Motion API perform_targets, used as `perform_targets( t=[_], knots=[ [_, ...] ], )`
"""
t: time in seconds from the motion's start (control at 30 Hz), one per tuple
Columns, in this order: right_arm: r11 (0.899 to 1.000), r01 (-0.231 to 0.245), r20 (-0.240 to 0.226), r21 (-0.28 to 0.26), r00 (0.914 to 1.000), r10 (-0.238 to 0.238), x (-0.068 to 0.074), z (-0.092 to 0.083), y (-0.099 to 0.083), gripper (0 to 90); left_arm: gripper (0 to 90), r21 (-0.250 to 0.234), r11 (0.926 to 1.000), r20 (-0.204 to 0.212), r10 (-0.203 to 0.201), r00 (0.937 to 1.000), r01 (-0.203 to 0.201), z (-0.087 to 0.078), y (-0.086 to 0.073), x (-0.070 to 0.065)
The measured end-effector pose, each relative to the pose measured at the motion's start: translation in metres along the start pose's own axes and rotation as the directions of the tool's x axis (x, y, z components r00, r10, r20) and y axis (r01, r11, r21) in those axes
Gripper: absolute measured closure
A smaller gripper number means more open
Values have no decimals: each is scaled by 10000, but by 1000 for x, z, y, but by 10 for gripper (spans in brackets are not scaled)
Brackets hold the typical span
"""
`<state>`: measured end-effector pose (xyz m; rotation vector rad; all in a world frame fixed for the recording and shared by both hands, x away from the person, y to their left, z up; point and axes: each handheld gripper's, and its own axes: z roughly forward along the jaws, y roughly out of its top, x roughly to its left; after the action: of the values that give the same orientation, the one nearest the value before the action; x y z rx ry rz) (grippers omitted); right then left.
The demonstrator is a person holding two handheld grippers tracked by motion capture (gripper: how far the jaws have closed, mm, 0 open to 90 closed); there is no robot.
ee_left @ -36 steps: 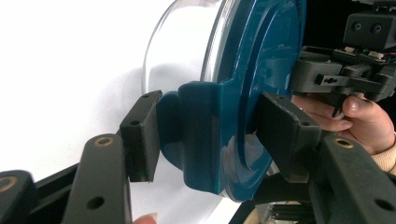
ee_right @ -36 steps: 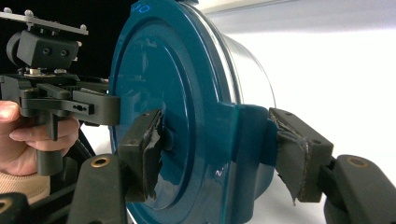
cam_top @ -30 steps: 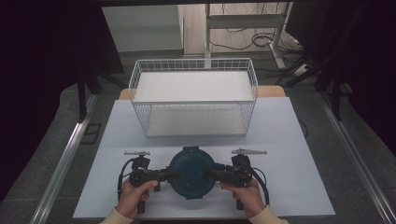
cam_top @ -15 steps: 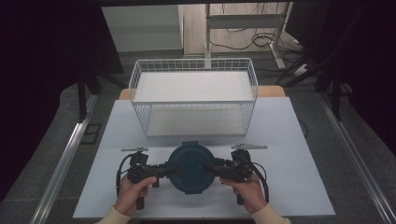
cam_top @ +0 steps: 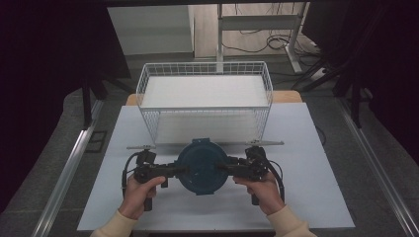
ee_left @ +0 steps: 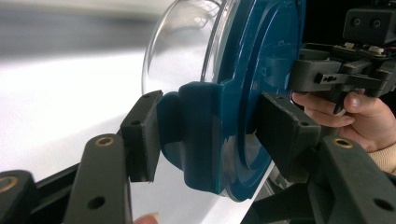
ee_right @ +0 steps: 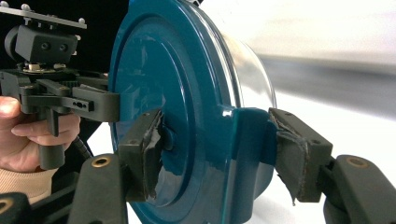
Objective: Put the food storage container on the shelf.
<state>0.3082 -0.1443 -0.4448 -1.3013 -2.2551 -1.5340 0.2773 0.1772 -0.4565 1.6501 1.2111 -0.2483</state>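
Near the desk's front edge, both grippers — left gripper (cam_top: 174, 171), right gripper (cam_top: 228, 170) — pinch the teal-lidded clear container's (cam_top: 201, 166) side clips; likely next, a level carry into the wire basket (cam_top: 204, 107).

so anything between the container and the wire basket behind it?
Nothing visible. Both tongs, left and right, clamp the blue-lidded container by its side tabs, just in front of the wire basket. Bare white table lies between; the basket's near wall must be cleared.

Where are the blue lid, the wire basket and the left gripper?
blue lid (cam_top: 200, 168): high view, centre of its top.
wire basket (cam_top: 205, 111): high view, front rim.
left gripper (ee_left: 205, 135): left gripper view, between jaws gripping the lid's tab.
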Motion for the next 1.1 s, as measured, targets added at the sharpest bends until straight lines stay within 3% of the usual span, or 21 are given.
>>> perform_targets(
  t=[0.37, 0.57, 1.1],
  knots=[
    [9988, 271, -68, -416, 9996, -274, 12, -15, 30, 388, 428, -259, 9980, -57, 569, 9984, -570, -14, 33, -20],
    [9982, 347, -58, -497, 9994, -350, 15, -21, 45, 389, 428, -365, 9972, -38, 657, 9978, -658, -16, 48, -27],
    [9977, 346, -106, -582, 9993, -353, 18, -29, 66, 391, 430, -579, 9947, -60, 853, 9963, -855, -21, 67, -37]
  ],
)
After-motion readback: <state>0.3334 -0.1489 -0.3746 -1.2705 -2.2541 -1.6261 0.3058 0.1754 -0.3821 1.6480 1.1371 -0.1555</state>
